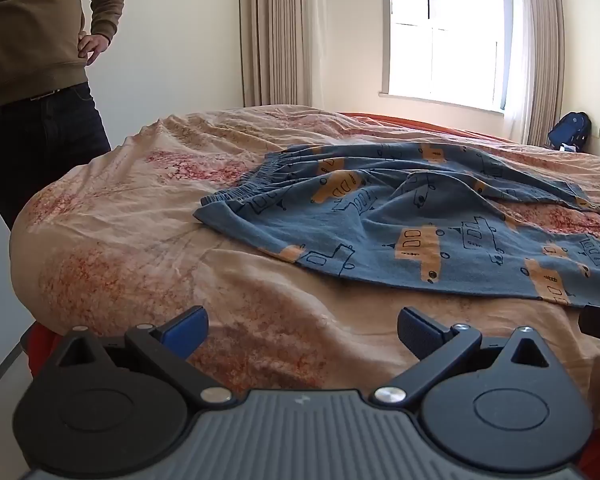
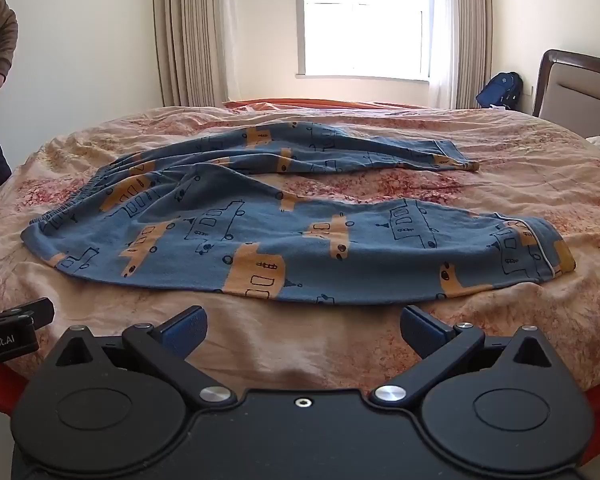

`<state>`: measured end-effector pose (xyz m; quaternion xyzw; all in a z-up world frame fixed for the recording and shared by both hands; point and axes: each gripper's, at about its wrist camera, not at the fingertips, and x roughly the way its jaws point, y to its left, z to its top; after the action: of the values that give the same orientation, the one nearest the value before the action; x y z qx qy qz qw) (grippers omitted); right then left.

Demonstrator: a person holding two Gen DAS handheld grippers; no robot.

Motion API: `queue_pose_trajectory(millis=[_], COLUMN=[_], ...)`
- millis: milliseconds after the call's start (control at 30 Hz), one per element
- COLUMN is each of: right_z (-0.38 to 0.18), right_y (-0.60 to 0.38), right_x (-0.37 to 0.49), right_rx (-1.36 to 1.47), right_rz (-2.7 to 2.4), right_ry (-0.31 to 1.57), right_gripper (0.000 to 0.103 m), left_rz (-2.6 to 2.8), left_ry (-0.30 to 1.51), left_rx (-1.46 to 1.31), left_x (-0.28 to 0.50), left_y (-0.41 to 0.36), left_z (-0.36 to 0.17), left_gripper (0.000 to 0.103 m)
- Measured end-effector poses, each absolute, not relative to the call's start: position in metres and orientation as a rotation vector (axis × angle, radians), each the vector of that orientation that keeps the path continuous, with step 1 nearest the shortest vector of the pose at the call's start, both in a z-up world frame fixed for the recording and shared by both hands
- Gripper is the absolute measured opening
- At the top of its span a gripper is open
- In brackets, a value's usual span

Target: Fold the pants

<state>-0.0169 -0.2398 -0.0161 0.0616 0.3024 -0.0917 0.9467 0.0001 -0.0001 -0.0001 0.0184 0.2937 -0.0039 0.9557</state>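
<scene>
**Right wrist view: pants spread out, both grippers empty**

Right wrist view shows the pants (image 2: 260, 236) lying unfolded across the bedspread (image 2: 520, 152), waistband (image 2: 66, 204) at the left, two legs running right. The near leg ends in a piped cuff (image 2: 540, 252); the far leg (image 2: 340, 152) lies apart from it, with bare bedspread between them. The cloth looks like thin, soft knit: light, limp, likely to sag and crease when lifted, so I judge the firmer elastic waistband and the cuffs to be the best places to pinch.

The left gripper (image 1: 302, 330) hovers near the bed edge with its jaws spread wide and nothing between them; the right gripper (image 2: 303, 330) is likewise wide apart and empty, just short of the near leg's hem.

The wrinkled, soft bedspread may drag along with the cloth. A bystander (image 1: 40, 60) stands far left; curtains (image 2: 188, 32), a bright window (image 2: 364, 16), a blue backpack (image 2: 500, 88) and the headboard (image 2: 580, 88) follow rightward.
</scene>
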Motion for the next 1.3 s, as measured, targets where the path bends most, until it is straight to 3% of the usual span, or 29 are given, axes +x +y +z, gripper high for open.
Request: queue_pose_trajectory(millis=[1300], right_z=[-0.0191], right_y=[-0.2409], right_x=[-0.0168], right_rx=[0.127], right_rz=[-0.184], right_ry=[0.625], right_gripper=[0.103], left_rz=[-0.007], left_ry=[0.588], left_rx=[0.039], left_x=[-0.0045], left_y=[0.0029], left_z=[0.0035], left_gripper=[0.103])
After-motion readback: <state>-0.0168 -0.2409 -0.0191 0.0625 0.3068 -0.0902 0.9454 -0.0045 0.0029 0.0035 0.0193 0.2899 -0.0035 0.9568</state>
